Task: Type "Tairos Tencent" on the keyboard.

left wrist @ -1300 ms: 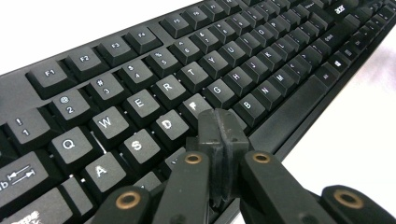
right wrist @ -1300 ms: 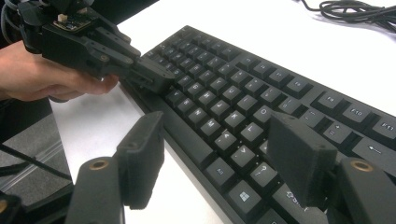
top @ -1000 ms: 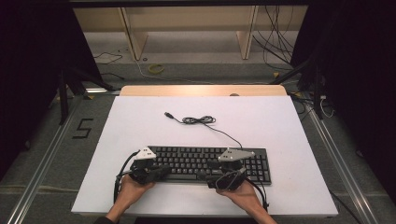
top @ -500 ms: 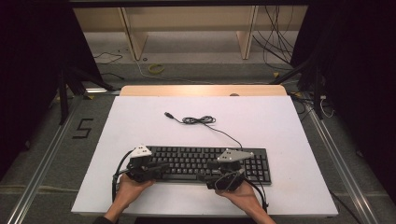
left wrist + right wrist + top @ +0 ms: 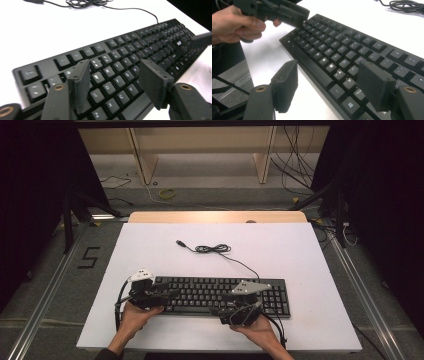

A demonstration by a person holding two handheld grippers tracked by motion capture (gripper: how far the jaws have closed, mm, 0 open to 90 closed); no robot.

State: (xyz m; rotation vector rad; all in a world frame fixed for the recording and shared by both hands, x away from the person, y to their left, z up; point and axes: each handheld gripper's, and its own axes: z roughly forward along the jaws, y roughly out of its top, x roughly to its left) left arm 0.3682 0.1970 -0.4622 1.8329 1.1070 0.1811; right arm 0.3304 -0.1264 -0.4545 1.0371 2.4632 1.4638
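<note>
The keyboard [image 5: 220, 295] lies in the lower middle of the high view, on the table [image 5: 310, 250]. The left gripper [image 5: 113, 83] has just been opening; its jaws stand spread above the keys, pinching nothing. The right gripper [image 5: 328, 86] is also spread, over the keyboard's front edge, with nothing pinched.

Black tool [image 5: 115, 85] pads (brass screws)

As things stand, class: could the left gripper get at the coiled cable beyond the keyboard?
Probably yes: the left gripper has open jaws, and only the flat keyboard and bare table lie before the cable.
</note>
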